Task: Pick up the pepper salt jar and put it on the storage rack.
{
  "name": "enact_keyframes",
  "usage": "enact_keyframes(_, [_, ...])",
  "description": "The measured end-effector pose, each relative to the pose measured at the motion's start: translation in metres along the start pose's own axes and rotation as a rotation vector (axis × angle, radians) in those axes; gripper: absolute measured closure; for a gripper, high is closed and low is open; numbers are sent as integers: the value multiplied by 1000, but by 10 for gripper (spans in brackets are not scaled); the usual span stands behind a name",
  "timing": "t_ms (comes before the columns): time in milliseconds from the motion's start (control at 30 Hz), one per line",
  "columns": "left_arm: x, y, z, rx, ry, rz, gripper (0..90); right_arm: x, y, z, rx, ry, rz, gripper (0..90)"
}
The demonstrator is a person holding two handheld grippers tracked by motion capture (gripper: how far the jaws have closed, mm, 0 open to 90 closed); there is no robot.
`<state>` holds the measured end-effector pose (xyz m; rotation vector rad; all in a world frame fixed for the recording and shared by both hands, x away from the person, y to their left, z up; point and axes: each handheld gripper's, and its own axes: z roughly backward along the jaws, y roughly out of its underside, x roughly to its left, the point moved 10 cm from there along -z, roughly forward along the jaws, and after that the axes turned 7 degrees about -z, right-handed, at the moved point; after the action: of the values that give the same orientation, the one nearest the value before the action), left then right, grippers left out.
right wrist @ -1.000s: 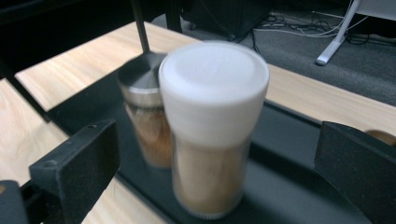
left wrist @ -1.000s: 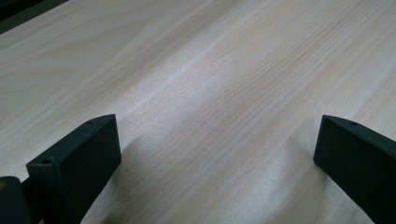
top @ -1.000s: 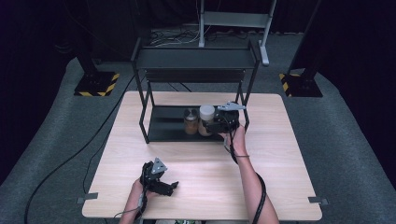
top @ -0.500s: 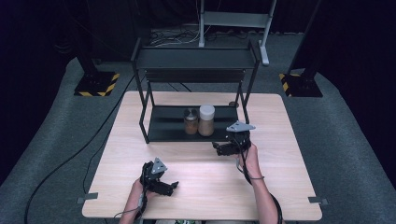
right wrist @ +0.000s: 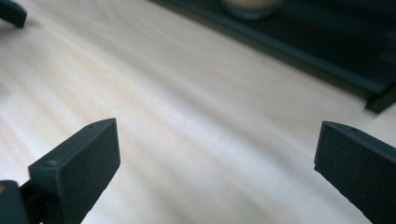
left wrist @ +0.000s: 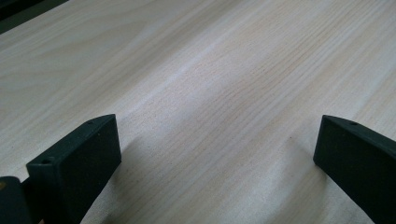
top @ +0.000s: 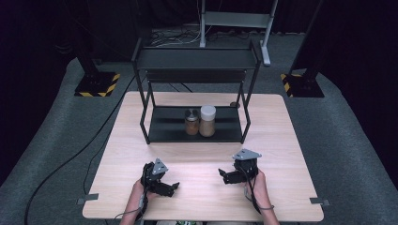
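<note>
Jars Left on Rack Shelf; Right Gripper Withdrawn

Jars were recorded on the lower shelf of the black rack (top: 195,123): a white-lidded jar (top: 207,121) and, touching or just beside it on its left, a smaller dark-lidded jar (top: 191,122), both upright. One second earlier the right gripper (top: 231,175) was seen at the white-lidded jar; it was now found well in front of the rack, over the bare table (top: 281,140), jaws spread wide with nothing between them. The jar was judged released, and the placing step complete. The left gripper (top: 170,186) was noted unchanged in front of the rack, to its left, jaws likewise wide apart and empty above the wood. No object was seen on the table awaiting pickup.
</note>
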<state>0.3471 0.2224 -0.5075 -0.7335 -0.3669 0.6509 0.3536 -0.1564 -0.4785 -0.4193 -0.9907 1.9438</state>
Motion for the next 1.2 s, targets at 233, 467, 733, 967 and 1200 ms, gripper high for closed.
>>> enact_keyframes(233, [0, 0, 0, 0, 0, 0, 3, 9, 24, 7, 17, 12, -15, 0])
enact_keyframes(467, [0, 0, 0, 0, 0, 0, 3, 14, 45, 18, 36, 27, -30, 0])
enact_keyframes(733, [0, 0, 0, -1, -1, -1, 3, 10, 53, 26, 20, 37, -65, 0])
enact_keyframes(967, [0, 0, 0, 0, -1, 0, 3, 11, 56, 29, -5, 52, -73, 0])
enact_keyframes(1200, [0, 0, 0, 0, -1, -1, 3, 11, 55, 28, 6, 58, -74, 0])
